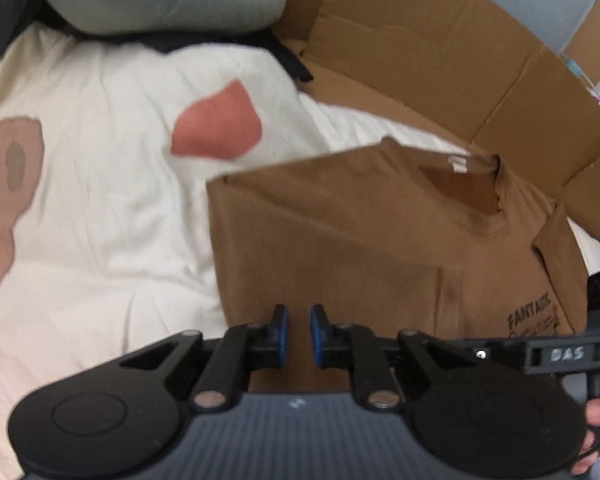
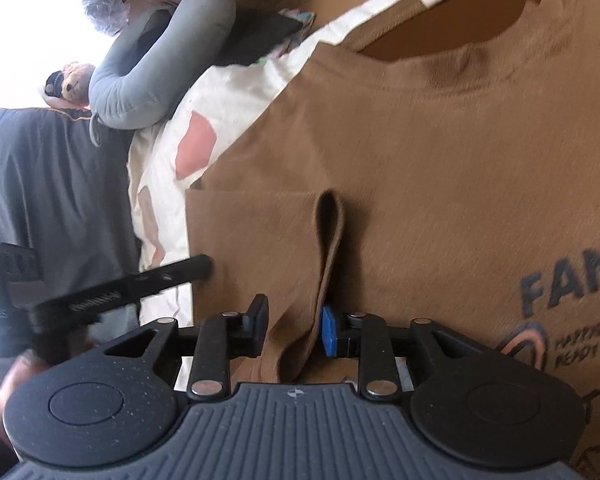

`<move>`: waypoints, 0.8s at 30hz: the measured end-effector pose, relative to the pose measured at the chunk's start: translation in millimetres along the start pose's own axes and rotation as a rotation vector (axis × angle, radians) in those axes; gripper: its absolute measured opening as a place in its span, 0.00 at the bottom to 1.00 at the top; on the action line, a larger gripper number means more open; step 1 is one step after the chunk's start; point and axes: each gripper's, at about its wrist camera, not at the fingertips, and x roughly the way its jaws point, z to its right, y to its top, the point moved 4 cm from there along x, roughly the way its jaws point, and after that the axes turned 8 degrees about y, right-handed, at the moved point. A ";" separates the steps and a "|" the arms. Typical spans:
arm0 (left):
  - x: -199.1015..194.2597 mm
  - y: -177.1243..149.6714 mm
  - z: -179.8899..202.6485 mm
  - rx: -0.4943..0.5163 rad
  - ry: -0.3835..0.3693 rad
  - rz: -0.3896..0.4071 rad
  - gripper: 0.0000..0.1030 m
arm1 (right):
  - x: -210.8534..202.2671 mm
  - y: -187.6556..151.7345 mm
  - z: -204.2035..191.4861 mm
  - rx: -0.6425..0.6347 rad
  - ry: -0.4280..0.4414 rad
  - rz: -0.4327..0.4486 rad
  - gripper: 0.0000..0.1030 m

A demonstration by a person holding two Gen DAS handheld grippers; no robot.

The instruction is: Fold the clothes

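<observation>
A brown T-shirt with a dark "FANTASTIC" print lies partly folded on a white bedspread that has pink and tan patches. Its collar points toward the cardboard. My left gripper hovers over the shirt's near edge, its blue pads a narrow gap apart with nothing between them. In the right wrist view the T-shirt fills the frame. My right gripper is open around an upright fold of brown cloth. The fold leans on the right pad and stands clear of the left one.
Flattened cardboard lies behind the shirt. A grey curved pillow and a teddy bear sit at the bed's far side, beside dark grey bedding. A hand holds the other gripper's black body at the left.
</observation>
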 end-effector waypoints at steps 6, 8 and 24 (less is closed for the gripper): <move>12.0 0.9 -5.4 0.006 0.042 -0.009 0.02 | 3.2 -13.7 -2.2 0.066 0.107 -0.081 0.18; 14.1 1.8 -4.6 0.012 0.052 -0.011 0.03 | 4.7 -18.1 -6.8 0.040 0.107 -0.099 0.05; -33.0 -22.8 5.3 0.022 0.007 0.040 0.07 | -38.0 -12.6 -15.0 -0.093 0.068 -0.158 0.06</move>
